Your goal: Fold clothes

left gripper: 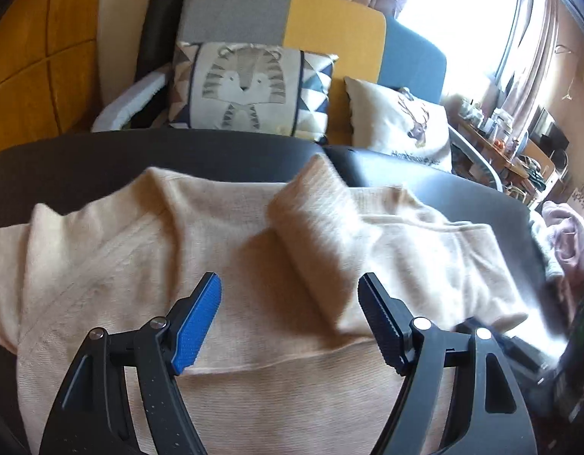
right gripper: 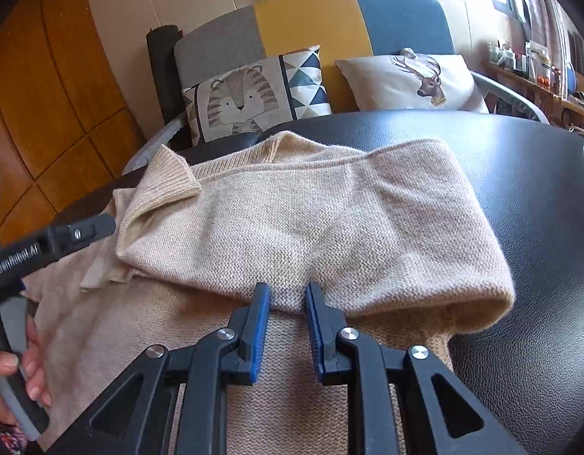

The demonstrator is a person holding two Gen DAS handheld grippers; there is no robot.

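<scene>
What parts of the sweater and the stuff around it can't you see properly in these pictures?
- Left wrist view: the sweater runs off the left edge and under the left gripper, so its hem is hidden.
- Left wrist view: the pinkish clothes at the right edge are blurred and cut off.
- Right wrist view: the right gripper covers the fold's near edge.
- Right wrist view: the shelf items are too small.

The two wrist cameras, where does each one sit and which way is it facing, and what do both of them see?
Left wrist: rides on the left tool, angled down over the beige sweater toward the sofa; only its open fingers show.
Right wrist: rides on the right tool, angled down at the sweater's folded sleeve; its narrowly parted fingers, the left tool's body and the person's hand show.
Shared: sweater, black table, tiger cushion, deer cushion.
</scene>
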